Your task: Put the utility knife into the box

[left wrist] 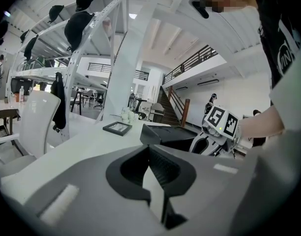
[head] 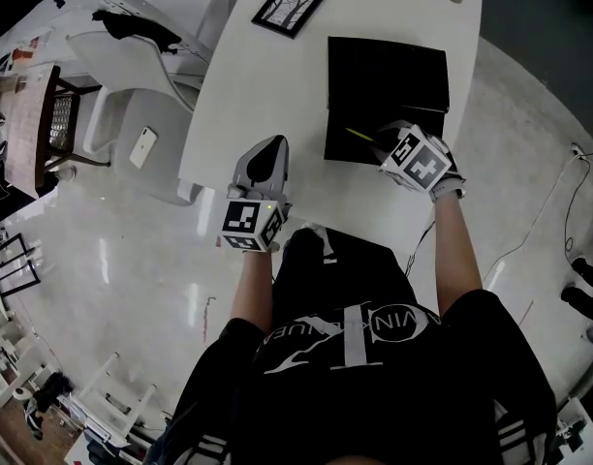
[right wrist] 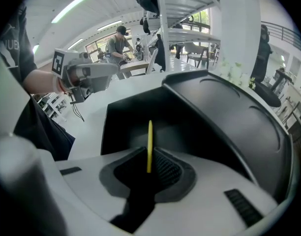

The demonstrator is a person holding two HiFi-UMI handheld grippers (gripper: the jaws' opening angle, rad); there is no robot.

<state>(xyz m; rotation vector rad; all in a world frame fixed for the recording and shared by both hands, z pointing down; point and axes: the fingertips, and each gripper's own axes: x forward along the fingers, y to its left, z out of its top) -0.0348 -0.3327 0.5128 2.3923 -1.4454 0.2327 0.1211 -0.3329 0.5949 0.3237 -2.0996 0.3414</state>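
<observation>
An open black box [head: 347,149] sits on the white table [head: 248,85], its lid [head: 389,71] tilted back. My right gripper [head: 386,139] hovers over the box's near right part, shut on a thin yellow utility knife [head: 359,134]. In the right gripper view the knife [right wrist: 149,144] stands edge-on between the jaws, its end over the dark box interior [right wrist: 126,127]. Left of the box, my left gripper [head: 266,151] hangs above the table's near edge, shut with nothing in it. Its jaws [left wrist: 150,154] meet at the tips.
A framed picture [head: 289,8] lies at the table's far side, beside the box lid. A white chair [head: 132,105] with a phone [head: 142,147] on it stands left of the table. A person [right wrist: 118,43] works at a distant desk. Cables [head: 568,211] trail on the floor at right.
</observation>
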